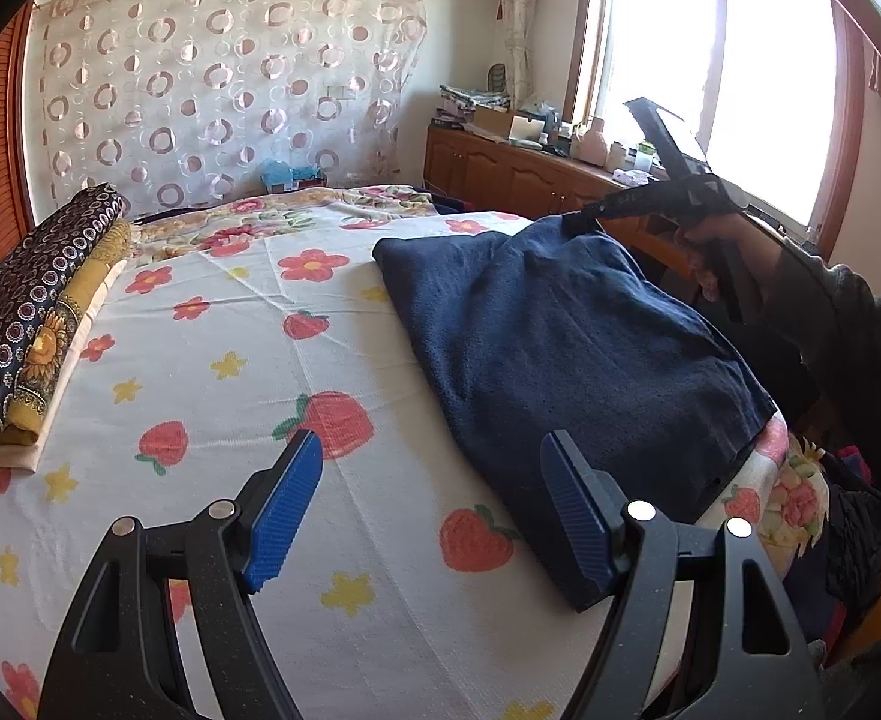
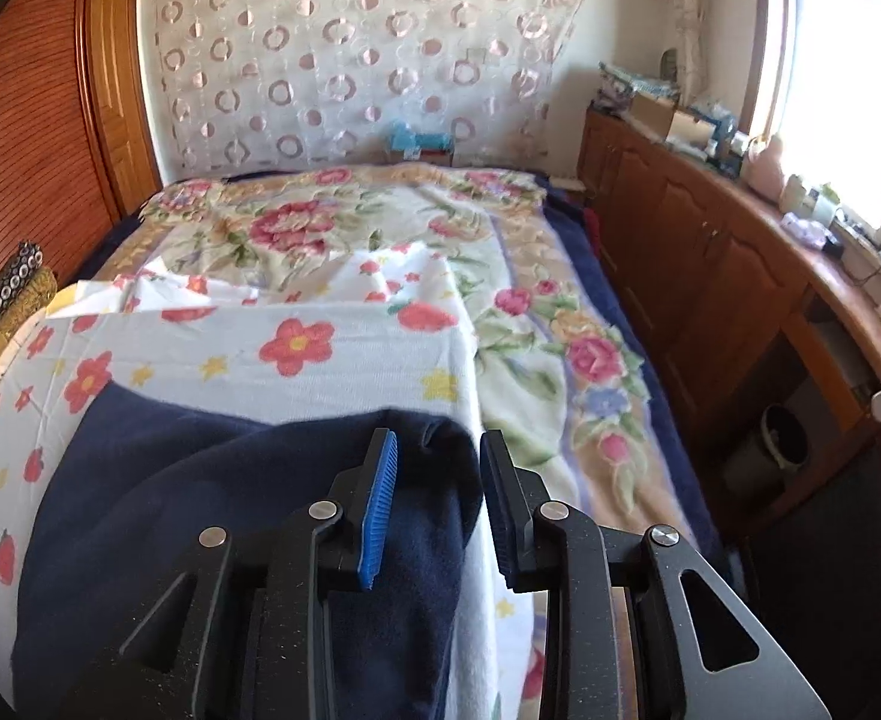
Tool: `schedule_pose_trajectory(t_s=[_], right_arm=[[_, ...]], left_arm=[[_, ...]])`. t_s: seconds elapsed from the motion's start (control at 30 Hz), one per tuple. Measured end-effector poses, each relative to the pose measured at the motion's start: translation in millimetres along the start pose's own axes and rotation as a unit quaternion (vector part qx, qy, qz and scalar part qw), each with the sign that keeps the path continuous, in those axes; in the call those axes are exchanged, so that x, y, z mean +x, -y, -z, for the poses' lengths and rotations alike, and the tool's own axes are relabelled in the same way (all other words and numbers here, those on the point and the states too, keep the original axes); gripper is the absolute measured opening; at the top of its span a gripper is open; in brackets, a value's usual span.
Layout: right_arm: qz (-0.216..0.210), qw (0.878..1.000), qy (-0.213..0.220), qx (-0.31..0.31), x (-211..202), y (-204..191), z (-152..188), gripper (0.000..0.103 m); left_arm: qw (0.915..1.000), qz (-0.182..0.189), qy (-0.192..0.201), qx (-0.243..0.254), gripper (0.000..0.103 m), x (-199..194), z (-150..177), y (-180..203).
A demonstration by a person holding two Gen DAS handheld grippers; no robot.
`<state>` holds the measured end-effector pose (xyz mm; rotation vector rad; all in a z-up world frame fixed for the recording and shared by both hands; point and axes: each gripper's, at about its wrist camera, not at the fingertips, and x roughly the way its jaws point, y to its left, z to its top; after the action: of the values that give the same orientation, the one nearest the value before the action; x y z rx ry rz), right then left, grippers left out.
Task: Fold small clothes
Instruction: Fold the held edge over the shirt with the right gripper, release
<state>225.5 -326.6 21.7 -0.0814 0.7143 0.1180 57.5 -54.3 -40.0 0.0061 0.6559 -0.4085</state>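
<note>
We see the navy fleece garment [image 1: 566, 348] spread on the strawberry-print sheet [image 1: 212, 324] over the bed, ahead and to the right of the left gripper [image 1: 434, 504], whose jaws stand wide with nothing between them. The right gripper [image 2: 437, 504] has its jaws partly apart, a fold of the garment's edge lying between them; the pads do not press it.

Left gripper [image 1: 431, 504]: jaws wide apart, nothing between them, angled downward. Right gripper [image 2: 437, 504]: jaws parted narrowly, pads apparently clear of contact, angled downward; held by a hand [image 1: 719, 258] in a dark sleeve.
</note>
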Motion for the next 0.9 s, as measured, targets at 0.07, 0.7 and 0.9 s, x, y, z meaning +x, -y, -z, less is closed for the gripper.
schedule_pose_trajectory(t_s=[0.07, 0.7, 0.9], right_arm=[[0.003, 1.0, -0.011, 0.002, 8.7, 5.1, 1.4, 0.03], [0.049, 0.999, 0.011, 0.007, 3.5, 46.8, -13.0, 0.004], [0.029, 0.998, 0.025, 0.04, -19.6, 71.5, -3.3, 0.007]], left_arm=[[1.0, 0.001, -0.002, 0.0, 0.076, 1.2, 0.3, 0.9], [0.9999, 0.006, -0.012, 0.006, 0.076, 7.1, 2.6, 7.7], [0.9999, 0.006, -0.013, 0.007, 0.076, 6.9, 3.1, 8.6]])
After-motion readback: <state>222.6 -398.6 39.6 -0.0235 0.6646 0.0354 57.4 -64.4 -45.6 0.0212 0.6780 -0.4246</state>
